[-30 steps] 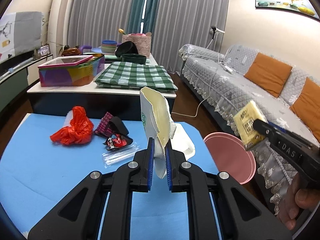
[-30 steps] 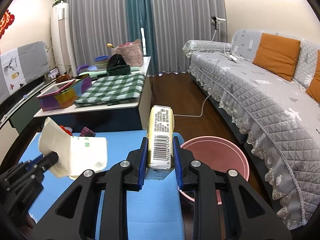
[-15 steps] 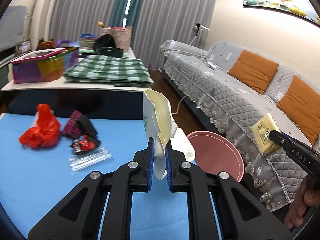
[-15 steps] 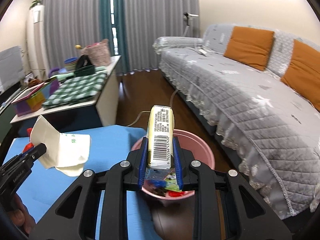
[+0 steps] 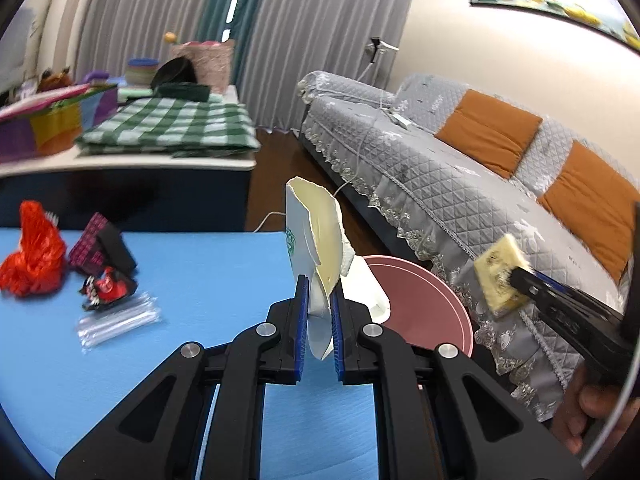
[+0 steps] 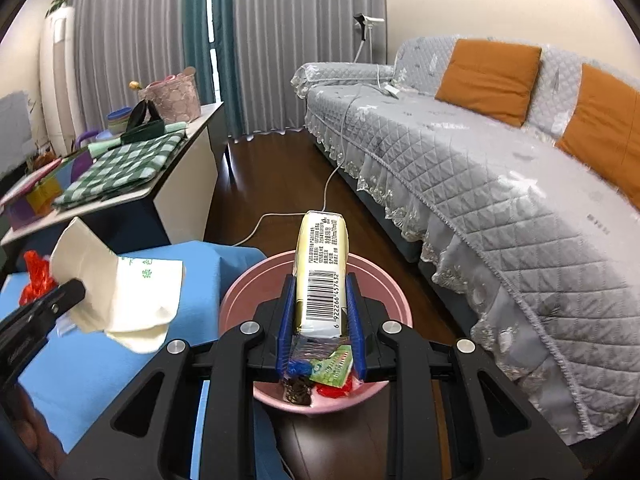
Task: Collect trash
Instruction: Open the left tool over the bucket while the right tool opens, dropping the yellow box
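The left tongs (image 5: 319, 312) pinch a crumpled white paper cup with green print (image 5: 316, 240), torn open so its cream inside shows; the blue pads press on its lower edge and the cup stands upright above the right end of the blue-covered table (image 5: 208, 280). In the right wrist view the same cup (image 6: 120, 292) hangs just left of a round pink plastic basin (image 6: 248, 280), above the table's edge.

The right tongs (image 6: 320, 312) are clamped on a flattened pale yellow carton with a barcode (image 6: 320, 276), which stands upright between the pads directly above the basin. In the left wrist view that carton (image 5: 498, 276) shows beside the grey quilted sofa cover (image 5: 440, 184), held out past the basin's (image 5: 420, 300) far rim, with the person's hand (image 5: 588, 412) low at the right edge.

The basin sits on the dark wooden floor (image 6: 280, 176), touching the table's corner, and already holds a green wrapper (image 6: 334, 366), something blue, and red scraps.

On the table's left part lie a crumpled red plastic bag (image 5: 34, 260), a dark checked packet (image 5: 100, 244), a small red-and-black wrapper (image 5: 108, 286) and a clear plastic sleeve (image 5: 116, 320), well apart from both tongs.
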Demonstrator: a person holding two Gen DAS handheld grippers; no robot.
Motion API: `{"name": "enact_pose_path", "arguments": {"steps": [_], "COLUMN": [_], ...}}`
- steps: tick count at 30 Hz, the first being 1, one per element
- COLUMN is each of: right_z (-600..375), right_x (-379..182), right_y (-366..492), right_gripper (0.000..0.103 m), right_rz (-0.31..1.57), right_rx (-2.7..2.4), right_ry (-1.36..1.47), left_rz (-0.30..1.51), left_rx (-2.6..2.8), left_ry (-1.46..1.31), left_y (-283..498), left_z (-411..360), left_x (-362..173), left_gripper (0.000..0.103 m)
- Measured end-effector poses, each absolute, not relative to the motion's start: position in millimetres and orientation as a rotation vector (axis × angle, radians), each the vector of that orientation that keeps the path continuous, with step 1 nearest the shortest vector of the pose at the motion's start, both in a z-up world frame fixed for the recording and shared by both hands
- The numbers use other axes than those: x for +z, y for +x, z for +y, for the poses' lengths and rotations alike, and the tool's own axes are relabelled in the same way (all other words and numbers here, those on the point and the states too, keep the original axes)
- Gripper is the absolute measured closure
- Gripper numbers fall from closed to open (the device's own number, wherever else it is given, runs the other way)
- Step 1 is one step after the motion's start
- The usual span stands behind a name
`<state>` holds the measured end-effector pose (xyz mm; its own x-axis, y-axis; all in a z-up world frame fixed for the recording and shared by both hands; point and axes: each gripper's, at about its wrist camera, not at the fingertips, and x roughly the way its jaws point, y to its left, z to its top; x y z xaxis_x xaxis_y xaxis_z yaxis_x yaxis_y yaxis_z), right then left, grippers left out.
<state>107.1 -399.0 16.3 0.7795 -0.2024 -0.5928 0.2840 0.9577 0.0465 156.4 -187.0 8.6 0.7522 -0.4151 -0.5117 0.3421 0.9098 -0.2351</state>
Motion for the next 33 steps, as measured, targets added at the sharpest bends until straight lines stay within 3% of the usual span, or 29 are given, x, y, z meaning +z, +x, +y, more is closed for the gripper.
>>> {"name": "enact_pose_path", "arguments": {"steps": [21,24,25,26,29,33], "right_z": [-464.5,-461.4,-460.1,-459.1,-458.3,-449.0], "right_x": [-16.1,-17.9,-17.6,-15.7,-10.5,-1.3], "right_y": [146.5,150.1,150.6,149.9,148.2,146.8], "right_gripper": [0.078,0.069,0.057,0.053,0.048,0.045], "right_rz": [0.653,0.672,0.674,0.666,0.652,0.631], "right_rx": [-0.29,-0.275,-0.29,-0.303,-0.305,-0.304], "right_ry": [0.251,0.233,0.223,0.217,0.228,0.221], "left_rz": [0.658,0.663,0.662,0.662,0.648,0.633], "left_rx": [-0.477,-0.495,-0.493,-0.49,-0.472,-0.436], "left_ry": [0.069,0.09,0.09,0.085,0.07,0.059], "left_y": [199.4,202.2,202.6,202.8,200.5,193.3], "left_z": [-307.0,-314.3,-313.2,-311.0,-299.8,-281.1], "left_x": [-16.7,-19.3,-19.7,-19.6,-16.3,-8.4], "left_gripper": [0.092,0.09,0.085,0.076,0.061,0.05]}}
